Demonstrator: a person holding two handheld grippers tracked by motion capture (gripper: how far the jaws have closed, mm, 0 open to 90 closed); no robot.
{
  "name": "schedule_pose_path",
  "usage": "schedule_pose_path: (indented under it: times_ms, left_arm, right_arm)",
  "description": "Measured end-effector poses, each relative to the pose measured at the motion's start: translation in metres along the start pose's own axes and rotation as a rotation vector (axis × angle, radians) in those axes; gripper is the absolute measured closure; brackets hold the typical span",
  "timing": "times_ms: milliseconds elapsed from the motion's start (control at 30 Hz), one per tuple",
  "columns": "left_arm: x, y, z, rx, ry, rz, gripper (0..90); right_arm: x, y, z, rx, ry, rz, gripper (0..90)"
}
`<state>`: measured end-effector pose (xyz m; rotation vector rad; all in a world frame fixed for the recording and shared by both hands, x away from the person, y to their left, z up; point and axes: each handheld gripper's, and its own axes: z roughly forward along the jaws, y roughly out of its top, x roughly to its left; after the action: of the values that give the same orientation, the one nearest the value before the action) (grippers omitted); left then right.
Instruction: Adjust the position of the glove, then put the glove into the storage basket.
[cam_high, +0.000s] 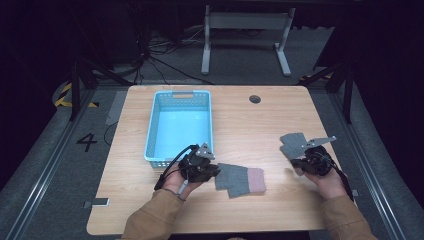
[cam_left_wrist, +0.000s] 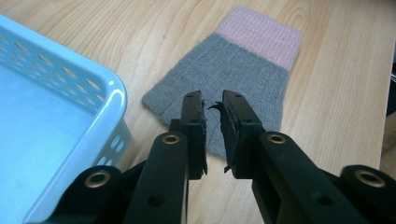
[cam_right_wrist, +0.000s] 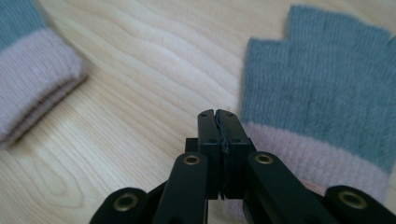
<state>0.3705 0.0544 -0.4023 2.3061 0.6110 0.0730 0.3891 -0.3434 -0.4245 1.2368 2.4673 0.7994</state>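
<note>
A grey fingerless glove with a pink cuff (cam_high: 239, 179) (cam_left_wrist: 233, 70) lies flat near the table's front middle. My left gripper (cam_high: 215, 171) (cam_left_wrist: 212, 100) hovers at its grey end, jaws a narrow gap apart with nothing between them. A second grey glove (cam_high: 293, 144) (cam_right_wrist: 317, 93) lies at the right, its pink cuff towards me. My right gripper (cam_high: 300, 161) (cam_right_wrist: 218, 114) sits just beside that cuff, jaws pressed together and holding nothing. In the right gripper view, the first glove's cuff (cam_right_wrist: 32, 79) is at the far left.
A light blue plastic basket (cam_high: 150, 135) (cam_left_wrist: 107, 88) with nothing in it stands left of centre, right by my left gripper. A round cable hole (cam_high: 255, 99) is near the table's far edge. Bare wood separates the two gloves.
</note>
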Motion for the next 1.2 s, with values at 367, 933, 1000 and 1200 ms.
schedule_pose_path:
  times_ms: [367,933,1000,1200]
  left_arm:
    - [0.004,-0.005,-0.012,-0.078,0.038,-0.037,78.9]
    - [0.006,-0.014,-0.017,-0.078,0.062,-0.064,76.0]
    - [0.006,-0.017,-0.018,-0.078,0.066,-0.068,75.8]
    - [0.007,-0.020,-0.021,-0.078,0.073,-0.078,75.7]
  right_arm:
    - [-0.011,0.008,-0.017,-0.153,-0.050,0.070,65.1]
    - [-0.048,0.011,0.005,-0.113,-0.177,0.202,41.4]
    - [-0.051,0.010,0.010,-0.072,-0.170,0.229,40.4]
    - [-0.050,0.012,0.023,-0.011,-0.180,0.221,37.1]
